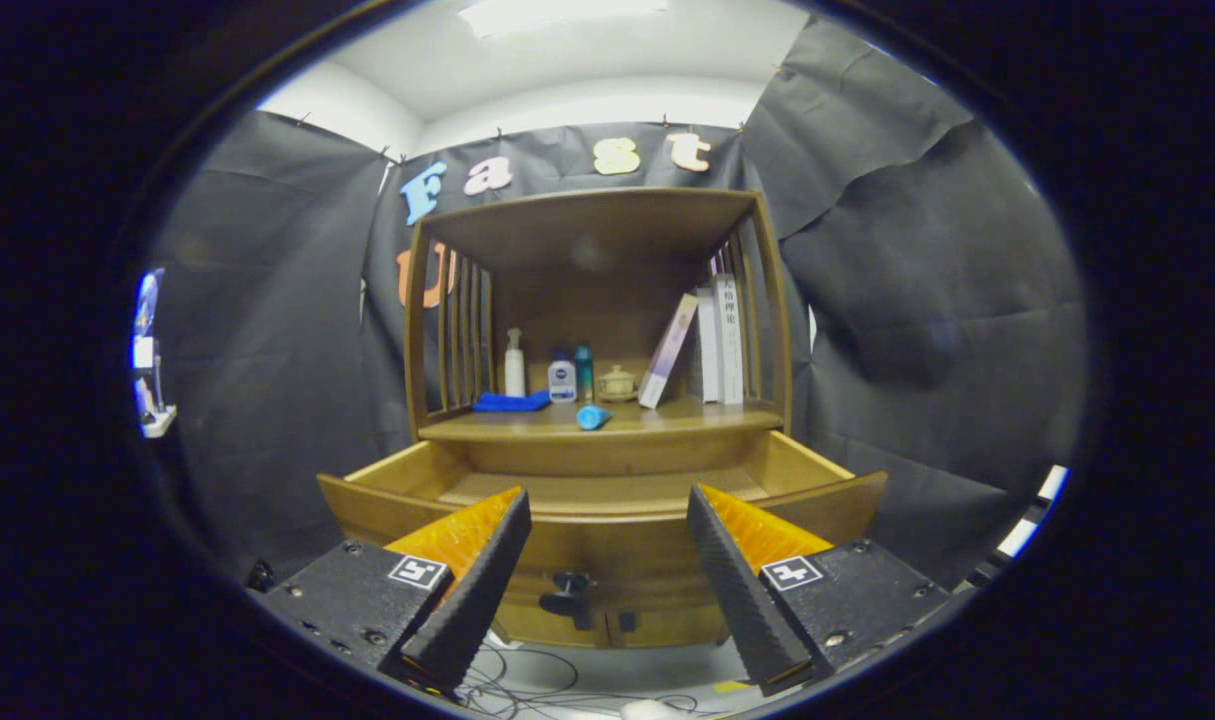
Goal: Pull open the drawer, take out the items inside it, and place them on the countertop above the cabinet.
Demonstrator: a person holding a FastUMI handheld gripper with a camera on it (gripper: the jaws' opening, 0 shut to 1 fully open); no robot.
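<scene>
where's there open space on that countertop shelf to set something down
Bare wood runs along the countertop's front edge, right of the blue tube, ahead of the books. The back row is crowded: blue cloth, bottles, small jar. The tool hangs open before the drawer.

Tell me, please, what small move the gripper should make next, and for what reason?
Probably move forward and up, over the drawer, to look inside. The drawer is already pulled open, and the gripper is open with nothing between its fingers, level with the drawer front above the knob. From here little of the drawer's inside shows, and no item is visible.
</scene>
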